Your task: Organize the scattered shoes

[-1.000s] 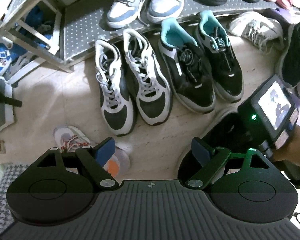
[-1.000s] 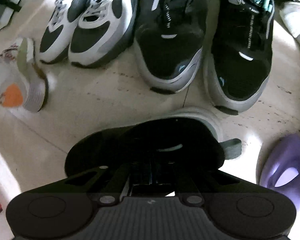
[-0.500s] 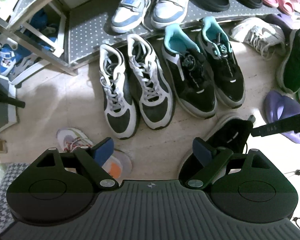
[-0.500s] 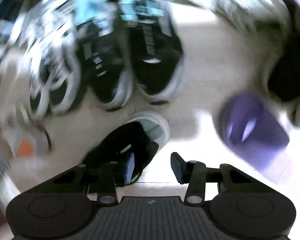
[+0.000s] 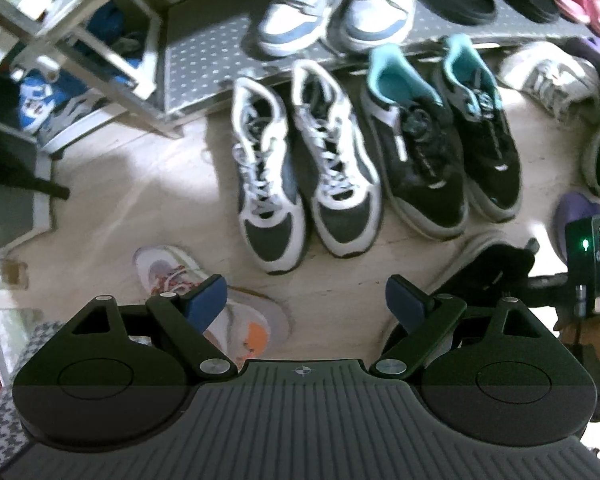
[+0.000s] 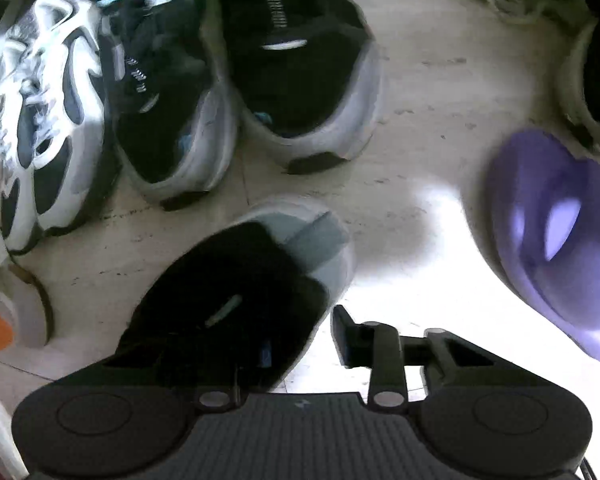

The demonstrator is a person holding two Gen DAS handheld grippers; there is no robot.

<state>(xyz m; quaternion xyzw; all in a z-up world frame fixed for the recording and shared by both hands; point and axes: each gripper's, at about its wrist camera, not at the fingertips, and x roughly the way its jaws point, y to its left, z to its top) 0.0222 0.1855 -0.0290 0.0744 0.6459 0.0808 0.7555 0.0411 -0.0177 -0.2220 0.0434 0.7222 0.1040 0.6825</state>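
Two grippers point down at the floor. The right gripper (image 6: 300,344) is closing its jaws on the side wall of a loose black sneaker (image 6: 236,300): one finger is inside the shoe and the other (image 6: 342,334) is outside, not yet pressing. That thin wall is probably the easiest bit to pinch. The left gripper (image 5: 306,300) hangs wide and holds nothing, likely waiting its turn. The sneaker lies crooked, just in front of the tidy black-and-teal pair (image 5: 440,140) and the black-and-white pair (image 5: 304,168), whose heels sit by the metal shoe rack (image 5: 196,60). A purple slipper (image 6: 556,240) lies alone nearby.
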